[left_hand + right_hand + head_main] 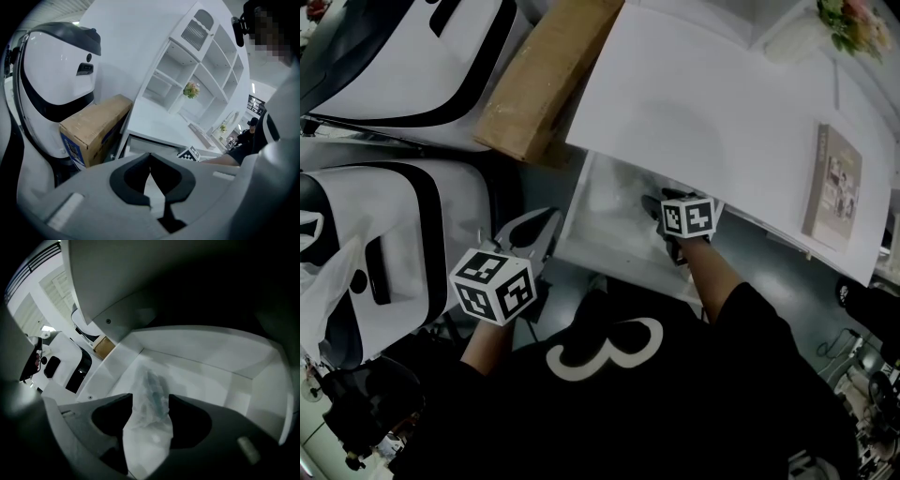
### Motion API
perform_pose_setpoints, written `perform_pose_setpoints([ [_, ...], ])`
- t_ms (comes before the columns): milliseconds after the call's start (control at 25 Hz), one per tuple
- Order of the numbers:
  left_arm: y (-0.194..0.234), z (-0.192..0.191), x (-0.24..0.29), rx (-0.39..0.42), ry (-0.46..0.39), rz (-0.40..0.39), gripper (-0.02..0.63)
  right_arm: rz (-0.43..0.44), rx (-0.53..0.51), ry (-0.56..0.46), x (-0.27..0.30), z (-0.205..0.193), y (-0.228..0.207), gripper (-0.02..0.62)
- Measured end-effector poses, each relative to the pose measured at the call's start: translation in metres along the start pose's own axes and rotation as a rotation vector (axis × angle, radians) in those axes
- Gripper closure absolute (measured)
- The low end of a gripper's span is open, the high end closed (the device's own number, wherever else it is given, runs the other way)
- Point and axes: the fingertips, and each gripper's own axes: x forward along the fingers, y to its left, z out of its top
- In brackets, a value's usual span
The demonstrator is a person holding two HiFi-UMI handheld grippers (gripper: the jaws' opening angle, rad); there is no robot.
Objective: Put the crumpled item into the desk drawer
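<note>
The white desk drawer (598, 239) stands pulled out under the desk top (703, 112). My right gripper (660, 208) reaches down into it. In the right gripper view the crumpled item (153, 391), a wad of clear plastic, lies on the drawer floor (220, 380) between the spread jaws of my right gripper (150, 399), which do not press on it. My left gripper (546, 225) hovers just left of the drawer's front corner. In its own view my left gripper (150, 157) has its jaw tips touching with nothing between them, and the drawer (150, 143) shows beyond them.
A brown cardboard box (546, 75) leans at the desk's left edge. Two white-and-black machine bodies (394, 234) crowd the left side. A book (832, 183) and flowers (853, 23) sit on the desk. A white shelf unit (201, 70) stands behind it.
</note>
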Motion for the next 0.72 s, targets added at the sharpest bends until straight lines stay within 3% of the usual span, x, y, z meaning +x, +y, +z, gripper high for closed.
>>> perform_pose_setpoints([
  [200, -0.002, -0.001, -0.005, 0.007, -0.006, -0.006, 0.597, -0.058, -0.033, -0.05, -0.014, 0.01, -0.004, 0.304],
  [480, -0.017, -0.004, -0.011, 0.03, -0.011, -0.044, 0.597, 0.031, -0.088, -0.096, -0.049, 0.013, 0.031, 0.307],
  [720, -0.039, -0.007, -0.023, 0.074, -0.023, -0.109, 0.597, 0.084, -0.115, -0.245, -0.116, 0.027, 0.075, 0.354],
])
